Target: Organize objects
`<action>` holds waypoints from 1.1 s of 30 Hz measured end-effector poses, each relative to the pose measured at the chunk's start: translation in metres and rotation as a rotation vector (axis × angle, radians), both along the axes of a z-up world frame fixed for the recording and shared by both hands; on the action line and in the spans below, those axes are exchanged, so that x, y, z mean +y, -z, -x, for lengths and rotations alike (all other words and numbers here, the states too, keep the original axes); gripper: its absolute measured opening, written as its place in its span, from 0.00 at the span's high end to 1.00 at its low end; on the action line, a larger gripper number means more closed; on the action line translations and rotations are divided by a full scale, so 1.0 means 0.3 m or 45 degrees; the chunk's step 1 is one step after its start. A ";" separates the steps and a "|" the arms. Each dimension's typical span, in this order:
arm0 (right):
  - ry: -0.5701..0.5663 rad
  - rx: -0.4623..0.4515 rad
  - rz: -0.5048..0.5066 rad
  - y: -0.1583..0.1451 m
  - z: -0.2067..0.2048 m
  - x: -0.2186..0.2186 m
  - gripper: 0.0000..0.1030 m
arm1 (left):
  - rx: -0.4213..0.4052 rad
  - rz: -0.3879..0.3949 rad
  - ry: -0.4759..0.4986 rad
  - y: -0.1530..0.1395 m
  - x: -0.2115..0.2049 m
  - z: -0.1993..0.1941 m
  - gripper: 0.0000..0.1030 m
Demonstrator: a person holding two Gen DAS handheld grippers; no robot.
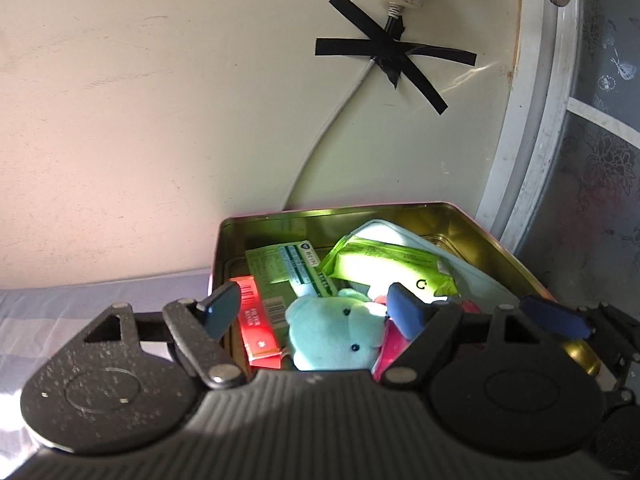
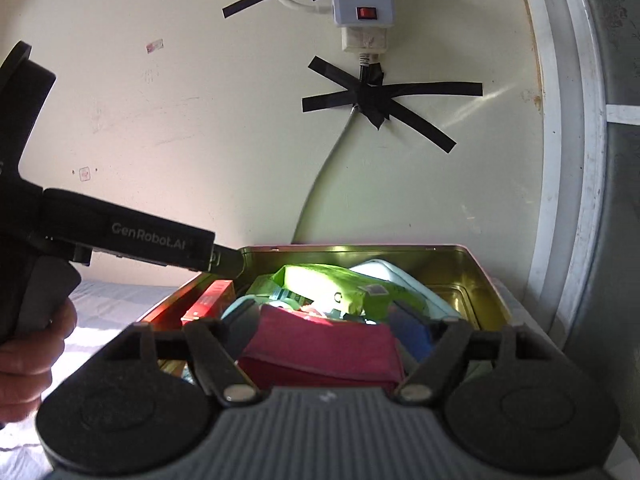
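The tin [image 1: 472,240] already looked well filled, so most of the sorting seemed done. Left gripper [image 1: 316,304] was spread wide with nothing pinched, the teal plush [image 1: 332,332] sitting just below its open fingers. Right gripper [image 2: 332,332] was spread around a red pouch [image 2: 320,354]; whether it squeezed, I couldn't tell. Beyond lay a red box [image 1: 256,320] and a green packet [image 1: 384,260].
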State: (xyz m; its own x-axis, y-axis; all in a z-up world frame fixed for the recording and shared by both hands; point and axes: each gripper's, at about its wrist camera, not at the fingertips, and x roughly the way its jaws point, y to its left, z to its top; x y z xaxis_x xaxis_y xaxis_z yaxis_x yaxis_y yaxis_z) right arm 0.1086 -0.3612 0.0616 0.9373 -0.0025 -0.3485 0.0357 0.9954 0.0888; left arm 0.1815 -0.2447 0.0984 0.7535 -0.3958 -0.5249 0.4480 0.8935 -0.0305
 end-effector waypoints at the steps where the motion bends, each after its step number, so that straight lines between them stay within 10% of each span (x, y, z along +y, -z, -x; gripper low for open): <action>1: 0.003 -0.016 -0.007 -0.007 0.028 0.015 0.24 | -0.013 -0.005 -0.011 -0.006 0.021 0.027 0.17; 11: 0.075 -0.149 -0.143 -0.034 0.292 0.203 0.00 | -0.119 -0.054 -0.093 -0.032 0.219 0.308 0.06; 33: 0.068 -0.030 -0.285 0.005 0.567 0.434 0.00 | -0.092 -0.020 -0.175 0.060 0.476 0.626 0.00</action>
